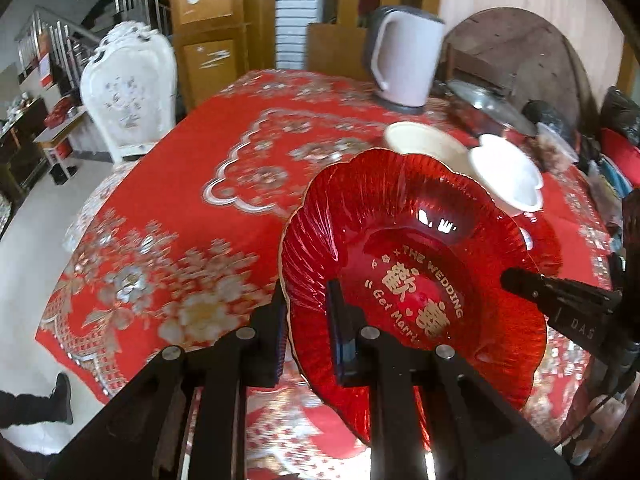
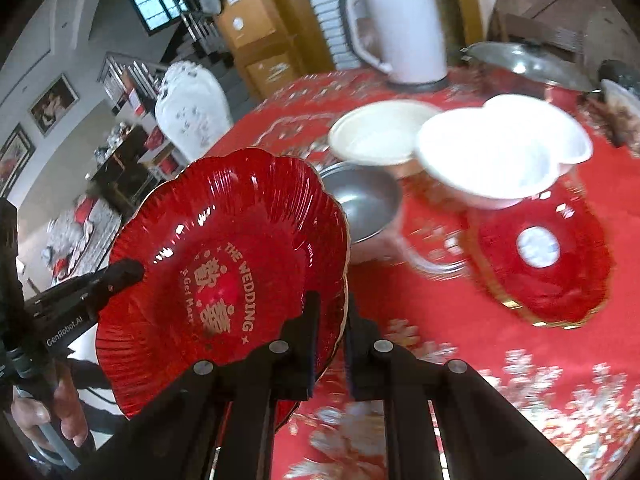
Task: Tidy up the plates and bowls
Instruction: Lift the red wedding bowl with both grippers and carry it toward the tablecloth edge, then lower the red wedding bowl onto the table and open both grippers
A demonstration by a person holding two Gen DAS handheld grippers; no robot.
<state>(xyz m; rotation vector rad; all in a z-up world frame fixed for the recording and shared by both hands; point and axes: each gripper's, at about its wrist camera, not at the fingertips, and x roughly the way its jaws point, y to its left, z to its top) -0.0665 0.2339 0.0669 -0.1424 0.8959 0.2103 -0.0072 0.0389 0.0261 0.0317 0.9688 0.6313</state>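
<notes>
**Red-clothed surface, plate lifted**

Spreading wide, red floral surface (image 1: pixel 192 184). Hanging tilted above it, red scalloped plate (image 1: pixel 416 280). Clamping its near rim, left claw (image 1: pixel 308 332); pinching the opposite rim, right claw (image 2: pixel 330 344).

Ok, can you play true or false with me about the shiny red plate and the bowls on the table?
1. Both tongs pinch the red plate by its rim. True: the left tongs and the right tongs clamp opposite edges.
2. The plate has gold writing on it. True.
3. The kettle is black. False: it is white with a grey base.
4. The metal bowl is full of soup. False: it looks empty.
5. A white bowl sits on the red tablecloth behind the plate. True.
</notes>
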